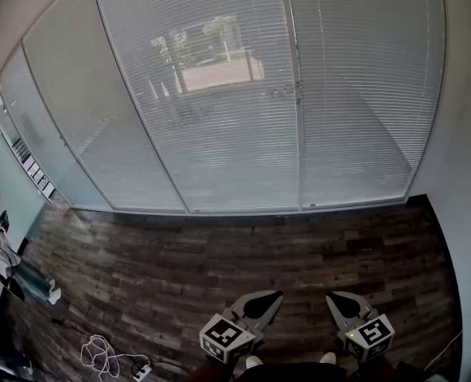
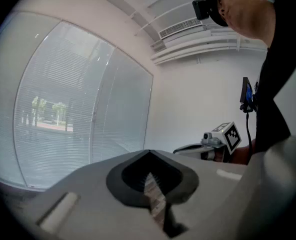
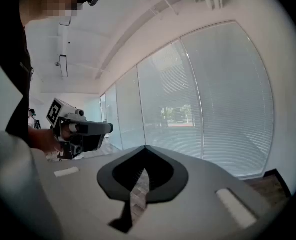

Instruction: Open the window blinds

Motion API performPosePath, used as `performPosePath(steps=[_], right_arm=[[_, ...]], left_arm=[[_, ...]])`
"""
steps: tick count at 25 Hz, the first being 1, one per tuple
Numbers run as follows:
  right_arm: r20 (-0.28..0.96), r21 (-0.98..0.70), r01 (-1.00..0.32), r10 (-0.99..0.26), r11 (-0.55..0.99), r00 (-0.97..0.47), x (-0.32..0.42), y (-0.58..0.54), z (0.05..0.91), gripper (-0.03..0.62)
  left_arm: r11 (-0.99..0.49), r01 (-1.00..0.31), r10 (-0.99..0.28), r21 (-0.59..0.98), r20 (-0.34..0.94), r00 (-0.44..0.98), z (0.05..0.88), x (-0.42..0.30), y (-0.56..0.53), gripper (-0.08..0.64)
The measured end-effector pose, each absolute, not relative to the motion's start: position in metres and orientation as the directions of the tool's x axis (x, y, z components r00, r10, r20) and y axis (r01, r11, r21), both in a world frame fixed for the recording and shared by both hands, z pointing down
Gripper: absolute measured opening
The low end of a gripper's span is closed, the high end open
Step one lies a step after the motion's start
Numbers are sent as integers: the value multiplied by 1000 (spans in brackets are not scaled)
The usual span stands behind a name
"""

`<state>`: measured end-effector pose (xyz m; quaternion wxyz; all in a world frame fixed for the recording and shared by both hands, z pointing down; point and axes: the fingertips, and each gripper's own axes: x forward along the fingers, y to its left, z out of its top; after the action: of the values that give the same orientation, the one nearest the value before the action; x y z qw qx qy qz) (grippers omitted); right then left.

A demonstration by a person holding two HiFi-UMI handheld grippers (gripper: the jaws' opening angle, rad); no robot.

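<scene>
I stand on the dark wood floor and look at a big window. The blinds hang all the way down over the glass, from the top to the floor. They are white with many thin slats. Through them I can dimly see green trees and a light patch of ground outside.

My left gripper is low in front of me. Its two jaws are pressed together at the tip, and there is nothing between them. My right gripper is just beside it. Its jaws are pressed together too, with nothing between them. Each gripper has a cube with black and white squares on it. The left cube and the right cube are close to my body.

Both grippers point almost level, toward the window. They are well apart from the blinds and do not touch them.

A white cord lies in a tangle on the floor, off to my left. A plain pale wall stands at the right of the window.
</scene>
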<state>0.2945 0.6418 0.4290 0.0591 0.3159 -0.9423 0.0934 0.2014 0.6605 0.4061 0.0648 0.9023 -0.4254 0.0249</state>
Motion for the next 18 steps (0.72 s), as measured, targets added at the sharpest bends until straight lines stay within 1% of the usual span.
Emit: performPosePath(steps=[4, 11, 14, 16, 18], right_arm=[[135, -144, -598, -583, 788, -801, 290, 648, 427, 23], [168, -142, -588, -566, 797, -807, 290, 653, 432, 21], [230, -78, -542, -514, 837, -826, 283, 660, 449, 26], [213, -35, -517, -499, 855, -840, 271, 666, 448, 21], [196, -23, -514, -500, 857, -843, 266, 668, 445, 83]], left_arm=[[-629, -772, -766, 97, 95, 636, 403, 198, 665, 0], [-630, -770, -766, 98, 83, 637, 400, 200, 667, 0], [-651, -751, -744, 106, 104, 660, 407, 206, 670, 0], [-674, -733, -724, 92, 111, 681, 409, 218, 673, 0], [-681, -727, -720, 88, 102, 686, 407, 224, 672, 0]])
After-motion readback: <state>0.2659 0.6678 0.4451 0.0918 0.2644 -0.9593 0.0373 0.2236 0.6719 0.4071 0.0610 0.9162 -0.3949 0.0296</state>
